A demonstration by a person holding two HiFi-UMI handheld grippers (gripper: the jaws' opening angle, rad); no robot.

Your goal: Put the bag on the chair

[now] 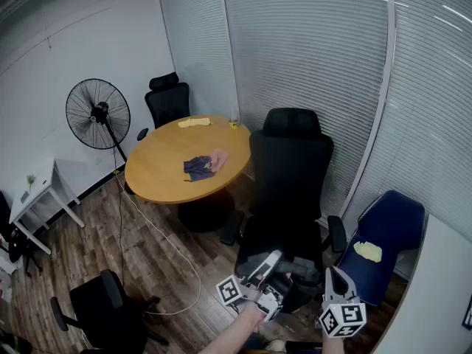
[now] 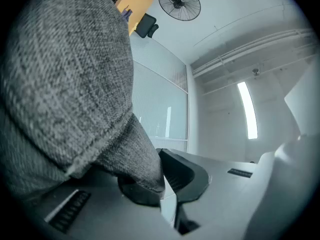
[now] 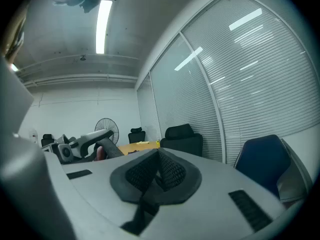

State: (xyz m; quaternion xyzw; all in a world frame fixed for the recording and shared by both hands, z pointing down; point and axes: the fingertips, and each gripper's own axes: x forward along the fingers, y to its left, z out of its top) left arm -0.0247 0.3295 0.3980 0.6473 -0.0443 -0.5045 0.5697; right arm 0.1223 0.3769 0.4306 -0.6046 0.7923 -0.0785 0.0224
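A grey fabric bag [image 2: 65,84] fills the left gripper view, a fold of it pinched between the jaws of my left gripper [image 2: 161,186]. In the head view the left gripper [image 1: 274,261] holds the bag [image 1: 301,270] low at the front edge of the black office chair [image 1: 289,190], just above its seat [image 1: 276,234]. My right gripper [image 1: 330,277] is beside it on the right, and its pads [image 3: 172,171] meet with nothing between them. The right gripper view also shows the left gripper [image 3: 82,145] and the black chair [image 3: 182,136].
Behind the chair stands a round wooden table [image 1: 166,172] with cloths on it. A standing fan [image 1: 97,114] and a white side table [image 1: 33,194] are at the left. At the right is a blue chair [image 1: 391,231] with a yellow cloth; another black chair [image 1: 103,308] stands lower left.
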